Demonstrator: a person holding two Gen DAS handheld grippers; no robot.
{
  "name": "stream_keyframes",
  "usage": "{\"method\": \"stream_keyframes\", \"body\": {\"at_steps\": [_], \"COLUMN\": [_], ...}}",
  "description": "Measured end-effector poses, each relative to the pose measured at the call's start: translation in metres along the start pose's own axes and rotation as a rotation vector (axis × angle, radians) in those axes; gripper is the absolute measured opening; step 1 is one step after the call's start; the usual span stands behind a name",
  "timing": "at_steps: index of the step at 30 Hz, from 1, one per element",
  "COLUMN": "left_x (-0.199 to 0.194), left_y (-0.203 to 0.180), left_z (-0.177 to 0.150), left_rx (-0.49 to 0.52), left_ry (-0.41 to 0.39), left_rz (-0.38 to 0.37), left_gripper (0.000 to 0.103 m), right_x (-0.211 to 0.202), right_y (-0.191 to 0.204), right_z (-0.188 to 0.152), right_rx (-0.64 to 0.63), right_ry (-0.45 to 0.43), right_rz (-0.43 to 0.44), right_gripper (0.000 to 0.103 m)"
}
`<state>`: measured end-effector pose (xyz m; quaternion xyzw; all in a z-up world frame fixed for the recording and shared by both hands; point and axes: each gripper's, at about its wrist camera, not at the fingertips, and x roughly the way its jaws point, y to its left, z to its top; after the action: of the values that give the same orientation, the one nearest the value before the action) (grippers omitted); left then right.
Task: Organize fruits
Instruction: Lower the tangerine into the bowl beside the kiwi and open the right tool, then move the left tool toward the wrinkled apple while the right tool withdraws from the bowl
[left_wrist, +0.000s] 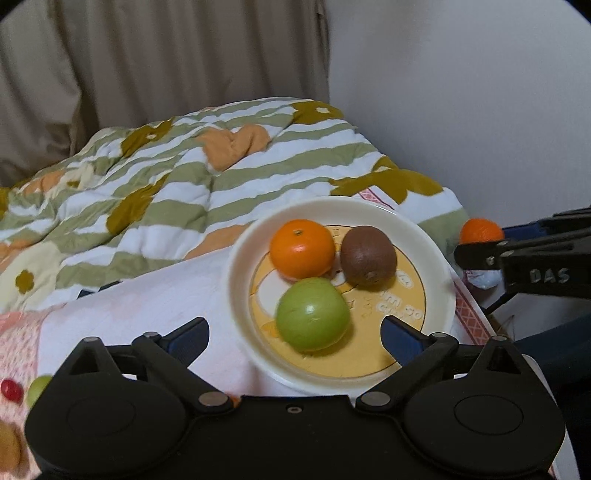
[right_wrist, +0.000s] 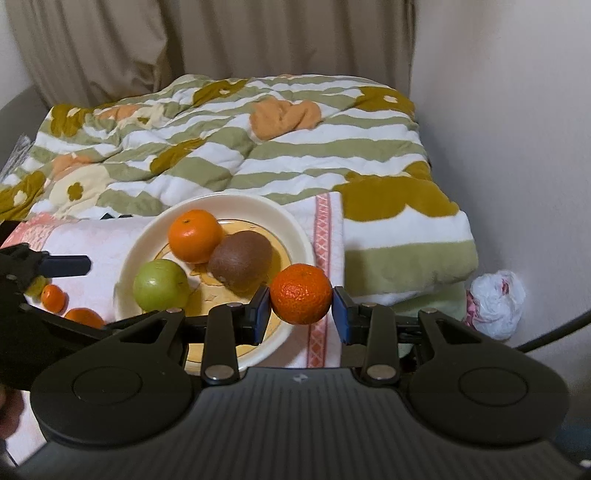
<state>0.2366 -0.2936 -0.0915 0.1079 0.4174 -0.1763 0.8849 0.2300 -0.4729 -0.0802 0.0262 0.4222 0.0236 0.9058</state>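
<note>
A white plate with a yellow centre lies on a pink-and-white cloth and holds an orange, a brown kiwi and a green apple. My left gripper is open and empty, just in front of the plate's near rim. My right gripper is shut on a second orange, held above the plate's right edge. That orange and the right gripper also show at the right of the left wrist view.
A striped green-and-white quilt is piled behind the plate, with curtains and a white wall beyond. Two small oranges lie on the cloth to the plate's left. A crumpled white plastic bag lies by the wall at the right.
</note>
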Motion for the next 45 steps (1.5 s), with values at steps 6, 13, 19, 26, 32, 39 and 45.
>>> {"method": "stream_keyframes", "body": {"at_steps": [6,13,19,26,32,39,45], "left_x": [-0.012,-0.024,-0.027,-0.033,-0.044,-0.066,-0.094], "left_y": [0.023,0.035,0.039,0.037,0.033,0.028,0.025], "left_z": [-0.005,-0.017,-0.025,-0.031,-0.036,-0.044,-0.054], "left_rx": [-0.069,-0.098,-0.117,-0.115,-0.12,-0.13,-0.161], "left_ry": [-0.001,-0.007,-0.004,-0.008,-0.019,-0.048,-0.087], "left_rz": [0.039,0.074,0.082,0.09,0.089,0.094,0.114], "left_gripper": [0.101,0.101,0.101,0.101,0.101,0.101,0.101], "right_x": [0.013,0.043,0.056,0.04,0.022,-0.005,-0.035], "right_y": [0.025,0.049,0.057,0.059,0.054,0.051,0.053], "right_z": [-0.002,-0.016,-0.025,-0.031,-0.032,-0.035,-0.04], "right_rx": [-0.082,-0.172,-0.207,-0.242,-0.229,-0.203,-0.183], "right_ry": [0.014,0.052,0.063,-0.01,-0.046,-0.07,-0.084], "right_rz": [0.051,0.09,0.098,0.058,0.047,0.027,0.039], "right_gripper": [0.051,0.051,0.051,0.102,0.103,0.103,0.103]}}
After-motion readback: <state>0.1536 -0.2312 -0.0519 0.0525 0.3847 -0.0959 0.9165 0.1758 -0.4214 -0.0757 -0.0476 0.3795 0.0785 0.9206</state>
